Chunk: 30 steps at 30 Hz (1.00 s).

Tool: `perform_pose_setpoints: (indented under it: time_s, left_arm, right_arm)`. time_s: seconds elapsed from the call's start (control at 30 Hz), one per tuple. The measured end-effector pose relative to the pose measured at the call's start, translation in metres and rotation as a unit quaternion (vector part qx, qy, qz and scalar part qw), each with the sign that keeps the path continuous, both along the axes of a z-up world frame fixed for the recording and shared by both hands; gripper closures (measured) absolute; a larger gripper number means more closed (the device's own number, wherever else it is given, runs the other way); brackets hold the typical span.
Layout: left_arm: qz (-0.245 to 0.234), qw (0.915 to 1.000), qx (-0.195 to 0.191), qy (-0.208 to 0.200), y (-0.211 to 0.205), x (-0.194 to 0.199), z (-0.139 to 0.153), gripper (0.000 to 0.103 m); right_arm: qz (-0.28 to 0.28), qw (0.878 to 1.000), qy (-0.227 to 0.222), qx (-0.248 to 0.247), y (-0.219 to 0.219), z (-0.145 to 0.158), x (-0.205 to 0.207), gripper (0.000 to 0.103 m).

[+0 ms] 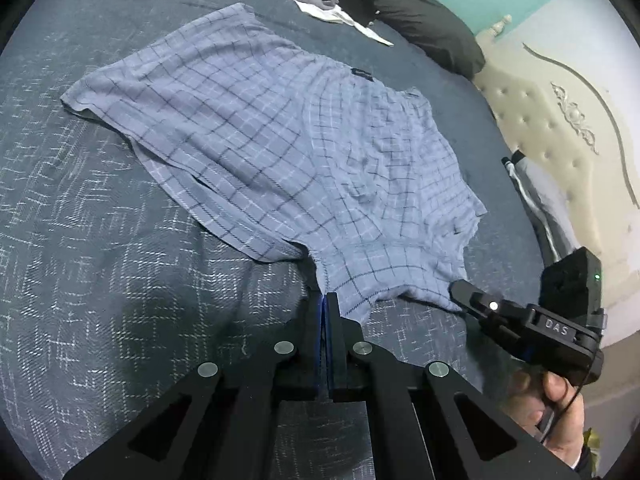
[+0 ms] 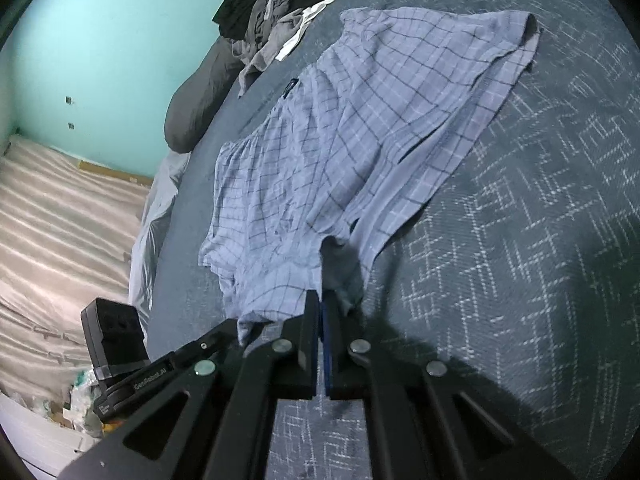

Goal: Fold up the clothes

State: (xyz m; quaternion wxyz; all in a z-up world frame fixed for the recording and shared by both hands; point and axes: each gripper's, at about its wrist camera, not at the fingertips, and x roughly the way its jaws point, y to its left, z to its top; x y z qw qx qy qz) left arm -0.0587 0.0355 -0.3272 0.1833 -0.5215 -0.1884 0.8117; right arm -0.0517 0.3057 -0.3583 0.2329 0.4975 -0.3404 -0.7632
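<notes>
**A:** Centre stage, the blue checked shorts lie spread flat across the dark patterned bedspread, a small dark label at the waistband, one leg opening gaping at the far corner.

**B:** And both tools are on the near hem. The left gripper has its jaws pressed together with a corner of the fabric pinched between them, cloth bunching right at the tips.

**A:** Same from the other side: the right gripper is clamped tight on the hem too, a fold of the shorts rising up just past its tips. How much cloth sits inside either pinch, I can't make out; the jaws hide it.

**B:** In the left view the right gripper pokes in from the edge, its tip at the hem, with a hand on the handle, mostly cut off by the frame.

**A:** Further out, a heap of dark and grey clothes by a dark pillow at the far end, a strip of white fabric beneath it.

**B:** A cream tufted headboard beside the bed, turquoise wall behind. The clutter in the lower corner of the right view is too blurred to name.
</notes>
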Motion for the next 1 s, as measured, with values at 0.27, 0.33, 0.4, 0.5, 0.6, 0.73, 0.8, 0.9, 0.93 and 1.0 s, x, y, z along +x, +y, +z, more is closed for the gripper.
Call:
perform_pose_setpoints:
  time_s: [0.27, 0.33, 0.4, 0.5, 0.6, 0.73, 0.8, 0.9, 0.93, 1.0]
  left_arm:
    - [0.048, 0.9971, -0.017, 0.057, -0.015, -0.002, 0.029, 0.076]
    - [0.059, 0.9962, -0.018, 0.062, -0.02, -0.007, 0.029, 0.074]
    - [0.064, 0.9957, -0.023, 0.062, -0.022, -0.013, 0.027, 0.074]
    - [0.057, 0.9957, -0.027, 0.068, -0.017, -0.02, 0.027, 0.074]
    - [0.051, 0.996, -0.025, 0.068, -0.013, -0.026, 0.025, 0.074]
    - [0.045, 0.9968, -0.024, 0.061, -0.008, -0.035, 0.02, 0.074]
    - [0.041, 0.9972, -0.025, 0.057, -0.006, -0.038, 0.016, 0.074]
    - [0.037, 0.9976, -0.027, 0.051, -0.005, -0.043, 0.011, 0.074]
    - [0.036, 0.9977, -0.027, 0.05, -0.005, -0.044, 0.01, 0.074]
    - [0.036, 0.9978, -0.027, 0.048, -0.006, -0.046, 0.008, 0.074]
  right_arm:
    - [-0.013, 0.999, -0.027, 0.016, 0.007, 0.005, 0.002, 0.096]
    - [-0.035, 0.999, -0.024, 0.016, 0.017, 0.011, 0.003, 0.092]
    - [-0.055, 0.998, -0.018, 0.013, 0.026, 0.017, 0.003, 0.09]
    - [-0.075, 0.997, 0.001, -0.007, 0.038, 0.022, -0.004, 0.089]
    - [-0.085, 0.996, 0.008, 0.002, 0.044, 0.021, -0.018, 0.088]
    - [-0.098, 0.995, 0.008, -0.003, 0.047, 0.014, -0.037, 0.088]
    - [-0.097, 0.995, 0.008, -0.008, 0.048, 0.011, -0.045, 0.088]
    - [-0.096, 0.995, 0.009, -0.018, 0.047, 0.009, -0.054, 0.088]
    - [-0.094, 0.995, 0.009, -0.022, 0.046, 0.009, -0.058, 0.088]
    - [-0.088, 0.996, 0.007, -0.023, 0.041, 0.007, -0.063, 0.087]
